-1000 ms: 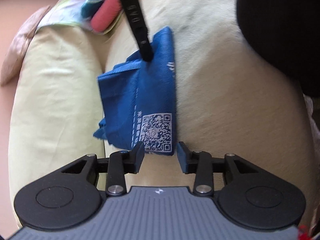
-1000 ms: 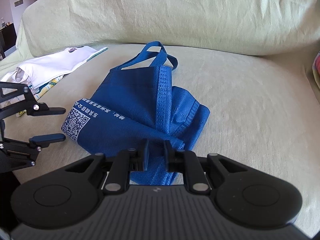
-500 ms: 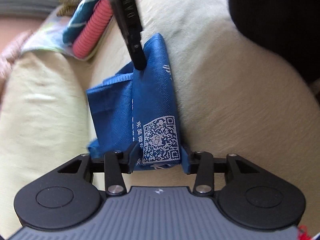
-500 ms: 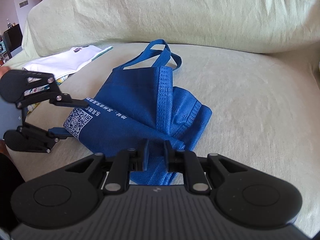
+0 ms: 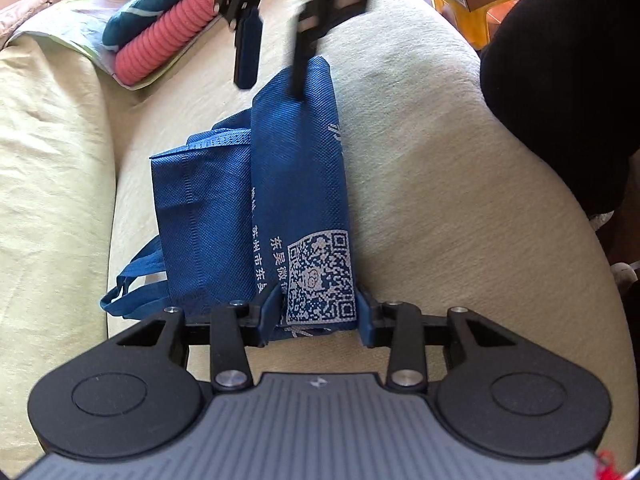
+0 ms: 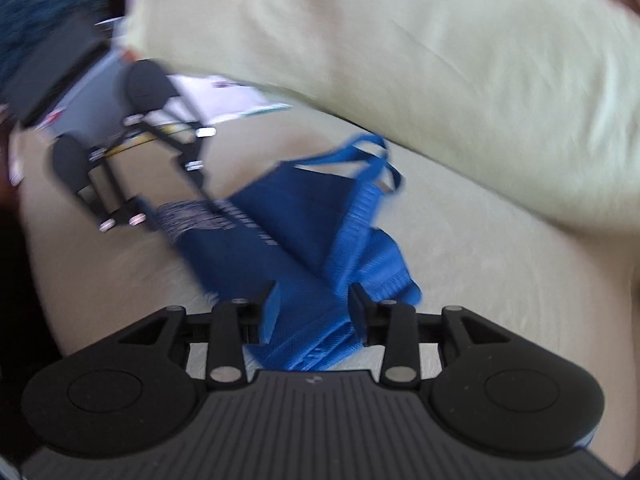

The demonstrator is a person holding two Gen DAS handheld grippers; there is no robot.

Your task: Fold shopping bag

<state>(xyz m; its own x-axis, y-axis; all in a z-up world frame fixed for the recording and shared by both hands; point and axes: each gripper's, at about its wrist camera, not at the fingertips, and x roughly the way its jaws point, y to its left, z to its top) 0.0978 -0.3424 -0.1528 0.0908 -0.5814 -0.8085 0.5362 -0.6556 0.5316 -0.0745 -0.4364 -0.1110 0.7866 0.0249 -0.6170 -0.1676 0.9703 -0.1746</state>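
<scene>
A blue non-woven shopping bag (image 5: 256, 200) lies partly folded on a pale green sofa seat, its handles (image 5: 132, 280) trailing left. It also shows in the right wrist view (image 6: 304, 240), blurred. My left gripper (image 5: 318, 316) is open, its fingers standing either side of the bag's corner with the white QR code (image 5: 320, 276). My right gripper (image 6: 314, 312) is open around the bag's opposite end; in the left wrist view it shows at the top (image 5: 276, 64), its fingers apart over the far end.
Folded pink and teal knitwear (image 5: 160, 28) lies at the sofa's far end. A white printed garment (image 6: 232, 96) lies behind the left gripper. The sofa back cushion (image 6: 400, 48) rises beside the bag. A dark shape (image 5: 568, 80) fills the left wrist view's right edge.
My right gripper opened from shut on the bag's end and shifted, blurring its view. My left gripper advanced until its open fingers straddle the QR-code corner.
</scene>
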